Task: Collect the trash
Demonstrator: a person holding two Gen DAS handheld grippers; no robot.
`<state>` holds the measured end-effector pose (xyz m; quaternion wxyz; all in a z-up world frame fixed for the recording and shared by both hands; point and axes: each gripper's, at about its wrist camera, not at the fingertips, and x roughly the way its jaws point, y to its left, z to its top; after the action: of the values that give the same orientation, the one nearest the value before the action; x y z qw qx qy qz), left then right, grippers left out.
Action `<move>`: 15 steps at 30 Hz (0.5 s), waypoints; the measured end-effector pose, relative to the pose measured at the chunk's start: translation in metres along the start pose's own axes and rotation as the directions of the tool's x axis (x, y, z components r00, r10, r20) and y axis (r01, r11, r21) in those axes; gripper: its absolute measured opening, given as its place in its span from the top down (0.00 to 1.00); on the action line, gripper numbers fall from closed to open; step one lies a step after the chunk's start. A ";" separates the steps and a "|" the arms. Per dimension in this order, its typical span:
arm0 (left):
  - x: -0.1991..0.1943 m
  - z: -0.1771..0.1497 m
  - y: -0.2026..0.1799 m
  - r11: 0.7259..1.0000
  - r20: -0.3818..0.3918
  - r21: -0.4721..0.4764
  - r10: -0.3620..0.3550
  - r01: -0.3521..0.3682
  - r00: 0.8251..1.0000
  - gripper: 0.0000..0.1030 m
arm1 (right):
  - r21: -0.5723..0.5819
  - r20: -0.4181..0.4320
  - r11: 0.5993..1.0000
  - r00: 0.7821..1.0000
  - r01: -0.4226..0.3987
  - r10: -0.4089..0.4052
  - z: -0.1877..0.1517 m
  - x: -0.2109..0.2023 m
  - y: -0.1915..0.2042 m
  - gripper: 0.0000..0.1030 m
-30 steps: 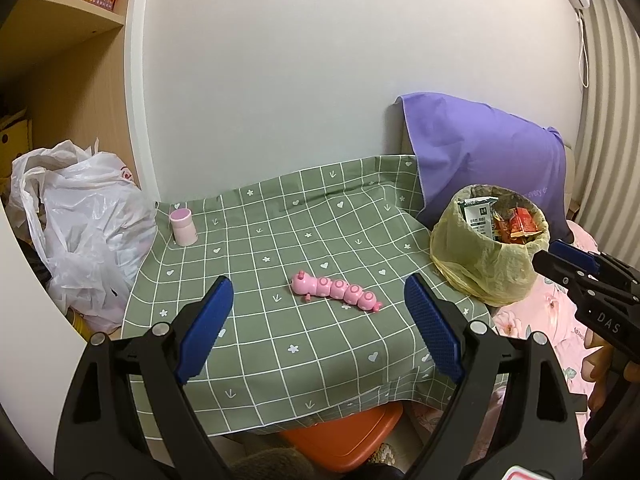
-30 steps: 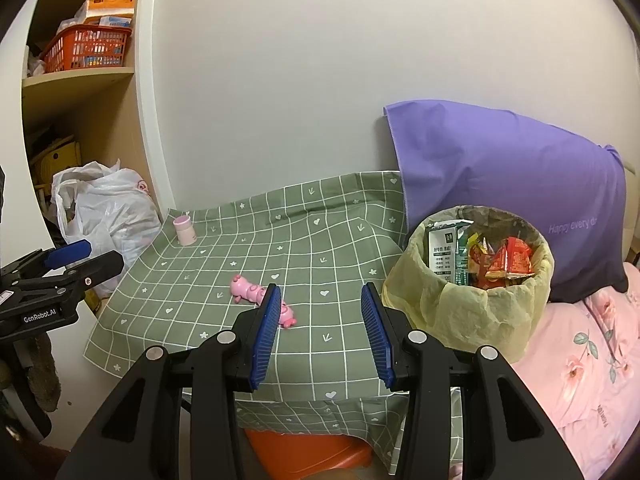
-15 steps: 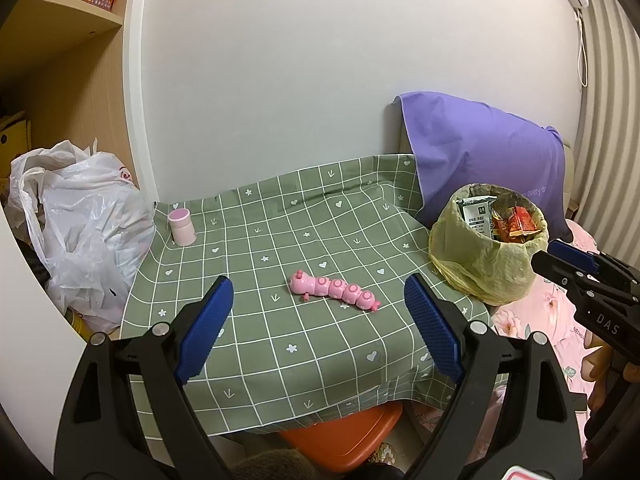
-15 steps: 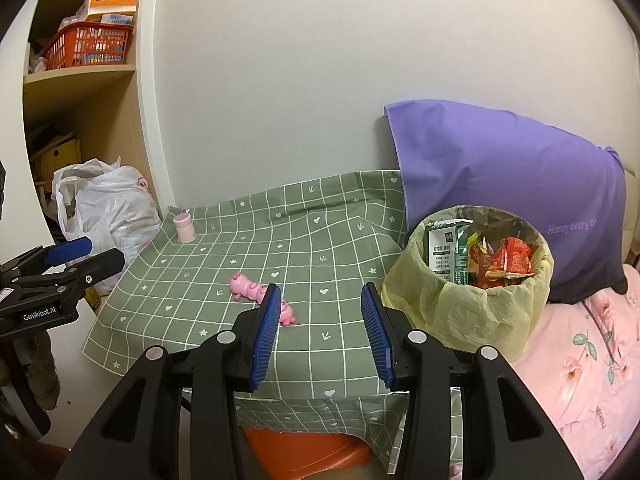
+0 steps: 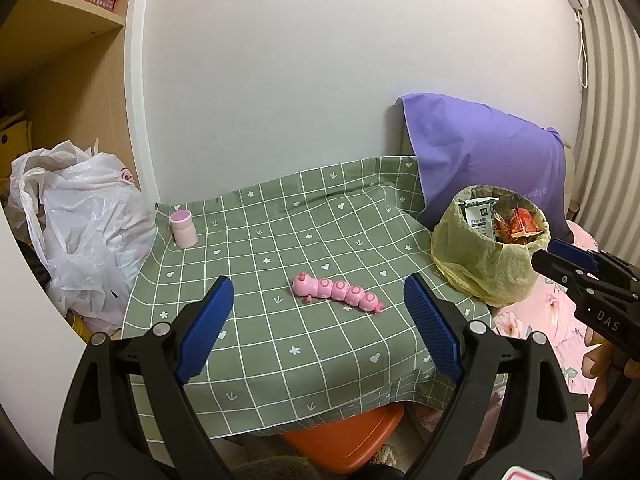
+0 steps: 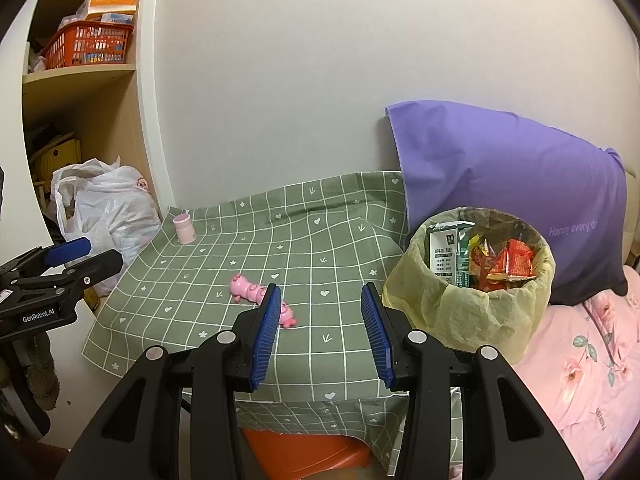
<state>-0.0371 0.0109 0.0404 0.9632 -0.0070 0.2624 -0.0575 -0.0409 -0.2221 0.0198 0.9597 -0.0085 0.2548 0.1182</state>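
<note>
A bin lined with a yellow bag (image 5: 486, 256) (image 6: 468, 300) stands at the table's right side, filled with wrappers (image 6: 508, 264). My left gripper (image 5: 318, 312) is open and empty, hovering short of the table's near edge. My right gripper (image 6: 320, 320) is open too, with nothing between its blue pads, just left of the bin. A pink caterpillar toy (image 5: 336, 293) (image 6: 248, 292) lies mid-table. A small pink cup (image 5: 183, 227) (image 6: 184, 229) stands at the far left corner.
The table wears a green checked cloth (image 5: 280, 240). A purple pillow (image 6: 508, 192) leans on the wall behind the bin. A white plastic bag (image 5: 80, 224) sits left of the table, under shelves with a red basket (image 6: 86, 44). Pink floral bedding (image 6: 592, 368) lies right; an orange stool (image 5: 344, 440) below.
</note>
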 end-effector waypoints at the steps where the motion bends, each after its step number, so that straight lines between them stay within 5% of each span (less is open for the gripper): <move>1: 0.000 0.000 0.001 1.000 0.001 -0.001 0.000 0.000 1.000 0.20 | -0.002 -0.002 1.000 1.000 0.000 0.000 0.000 0.001 0.001 0.61; 9: 0.006 -0.002 0.005 1.000 -0.013 -0.002 -0.009 0.009 1.000 0.20 | -0.029 -0.026 1.000 1.000 -0.005 0.004 0.000 0.013 0.004 0.61; 15: 0.056 -0.005 0.026 0.998 -0.129 -0.068 0.003 -0.012 0.992 0.20 | -0.091 -0.111 0.994 0.993 -0.057 0.047 0.010 0.071 0.003 0.57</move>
<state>0.0108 0.0302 0.0069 0.9437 -0.0352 0.3260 -0.0451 0.0227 -0.2023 -0.0060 0.9395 -0.0532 0.3010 0.1545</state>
